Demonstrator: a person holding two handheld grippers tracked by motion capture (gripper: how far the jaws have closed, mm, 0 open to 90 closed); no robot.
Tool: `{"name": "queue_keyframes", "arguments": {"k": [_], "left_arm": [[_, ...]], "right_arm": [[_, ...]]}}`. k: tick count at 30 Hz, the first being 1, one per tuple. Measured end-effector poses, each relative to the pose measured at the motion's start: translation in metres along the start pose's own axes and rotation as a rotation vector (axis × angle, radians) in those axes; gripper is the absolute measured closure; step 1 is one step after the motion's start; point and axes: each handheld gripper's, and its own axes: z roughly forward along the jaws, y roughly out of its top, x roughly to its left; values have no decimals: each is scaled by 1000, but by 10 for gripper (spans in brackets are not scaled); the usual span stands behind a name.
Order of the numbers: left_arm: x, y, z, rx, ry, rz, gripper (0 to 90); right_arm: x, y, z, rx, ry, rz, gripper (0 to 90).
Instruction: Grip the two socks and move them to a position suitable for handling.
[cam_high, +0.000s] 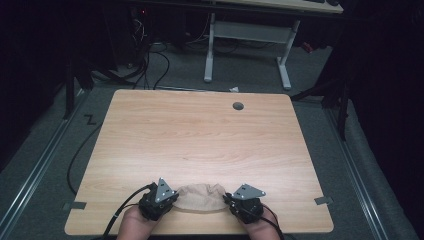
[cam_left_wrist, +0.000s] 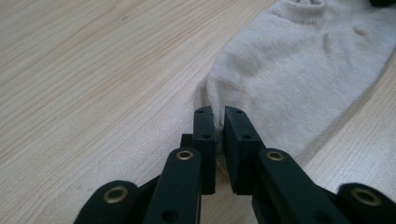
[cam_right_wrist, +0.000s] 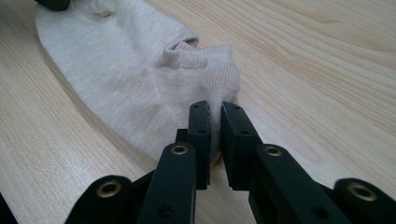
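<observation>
A beige sock (cam_high: 201, 197) lies flat on the tabletop (cam_high: 200, 140) at the middle of its near edge. The left claw (cam_left_wrist: 219, 122) pinches one end of the sock, its jaws nearly together on a fold of fabric. The right claw (cam_right_wrist: 216, 116) likewise grips the other end.
</observation>
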Motion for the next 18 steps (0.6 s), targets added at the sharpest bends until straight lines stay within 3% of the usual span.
{"name": "queue_keyframes", "arguments": {"k": [7, 13, 18], "left_arm": [[2, 0, 0, -11, -3, -11, 766], [5, 2, -4, -49, -9, -28, 652], [11, 6, -5, -85, -5, -37, 625]], "right_arm": [[-1, 0, -1, -2, -8, 6, 784], [-4, 1, -5, -43, -20, 25, 721], [-8, 4, -8, -76, -28, 36, 666]]}}
